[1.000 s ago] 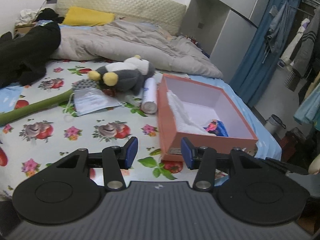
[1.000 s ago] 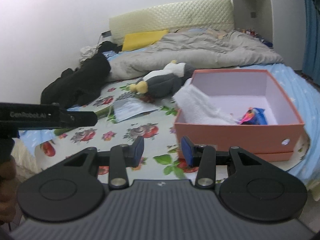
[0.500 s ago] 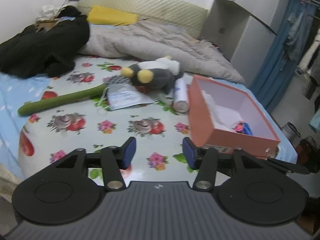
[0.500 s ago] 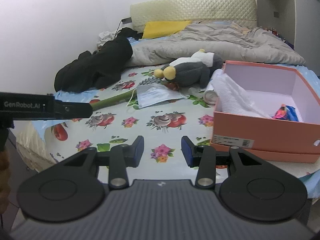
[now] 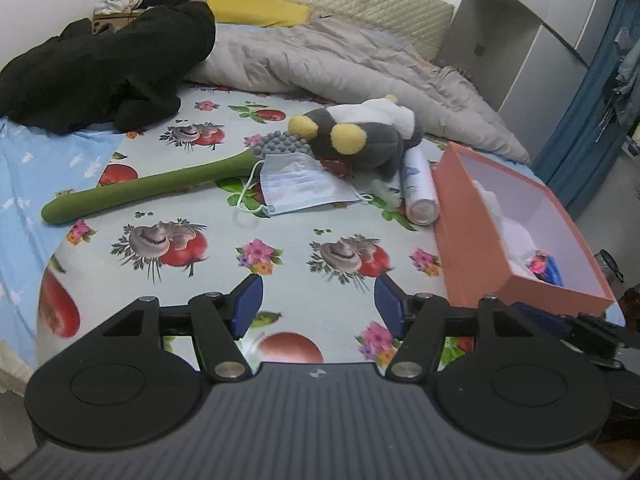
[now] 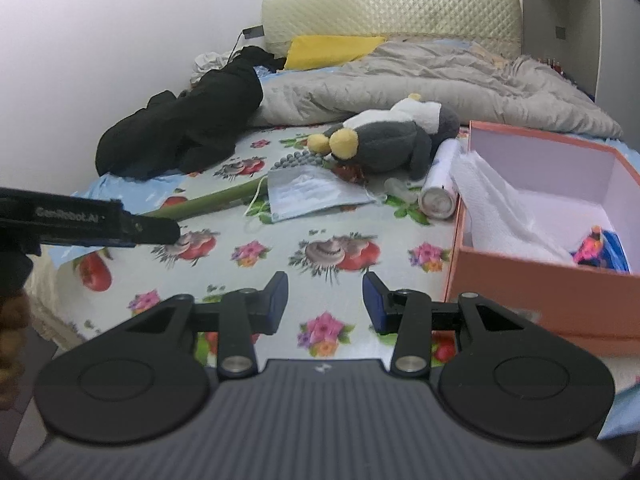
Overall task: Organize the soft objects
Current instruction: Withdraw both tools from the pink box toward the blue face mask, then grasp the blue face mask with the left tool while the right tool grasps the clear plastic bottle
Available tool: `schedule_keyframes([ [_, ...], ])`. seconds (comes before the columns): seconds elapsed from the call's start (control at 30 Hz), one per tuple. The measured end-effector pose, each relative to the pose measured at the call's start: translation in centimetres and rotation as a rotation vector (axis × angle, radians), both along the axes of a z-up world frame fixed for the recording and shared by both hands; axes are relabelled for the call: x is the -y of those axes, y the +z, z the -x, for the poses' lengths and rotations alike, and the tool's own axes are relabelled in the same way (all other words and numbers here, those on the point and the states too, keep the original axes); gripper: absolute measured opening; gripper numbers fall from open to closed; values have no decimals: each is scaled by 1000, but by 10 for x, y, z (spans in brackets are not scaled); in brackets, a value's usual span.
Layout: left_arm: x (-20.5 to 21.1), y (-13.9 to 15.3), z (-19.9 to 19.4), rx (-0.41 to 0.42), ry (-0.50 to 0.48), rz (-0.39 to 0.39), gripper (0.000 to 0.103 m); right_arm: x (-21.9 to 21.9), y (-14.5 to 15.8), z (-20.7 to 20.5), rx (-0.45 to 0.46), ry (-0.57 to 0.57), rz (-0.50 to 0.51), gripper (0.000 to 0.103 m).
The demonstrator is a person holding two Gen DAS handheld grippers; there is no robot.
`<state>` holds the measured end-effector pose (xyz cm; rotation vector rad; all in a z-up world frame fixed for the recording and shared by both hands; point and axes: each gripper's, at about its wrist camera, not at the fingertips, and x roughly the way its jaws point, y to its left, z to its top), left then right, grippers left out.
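Everywhere fruit-print bedsheet (image 5: pixel 280 184), grey quilt (image 5: pixel 340 64), white wall (image 6: pixel 120 40).

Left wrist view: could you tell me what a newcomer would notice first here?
Probably the grey plush toy with yellow feet lying mid-bed on the fruit-print sheet, a face mask in front of it. To the right sits an open orange box; both grippers, left gripper and right gripper, are open and empty.

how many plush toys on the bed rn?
2: a grey penguin plush beside the spray can, and a long green plush stem stretching left from it. The blanket may hide more.
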<state>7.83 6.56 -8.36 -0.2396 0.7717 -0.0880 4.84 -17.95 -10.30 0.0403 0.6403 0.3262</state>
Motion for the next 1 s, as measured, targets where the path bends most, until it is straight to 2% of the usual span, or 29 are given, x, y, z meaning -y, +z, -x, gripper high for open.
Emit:
schedule_keyframes([
  [0.27,-9,-27,-63,-28,42,21,71,-9,-10,-48,17,4,15,44],
  [0.57,-12,-65,-136,-79,65,29,76,-19,-37,-116,3,-44,20,43],
  [0.7,-16,-85,-166,-109,84,38,76,-27,-48,-147,12,-67,53,43],
  [1.0,-25,-118,-222,-122,96,31,76,-36,-73,-216,9,-115,105,43],
])
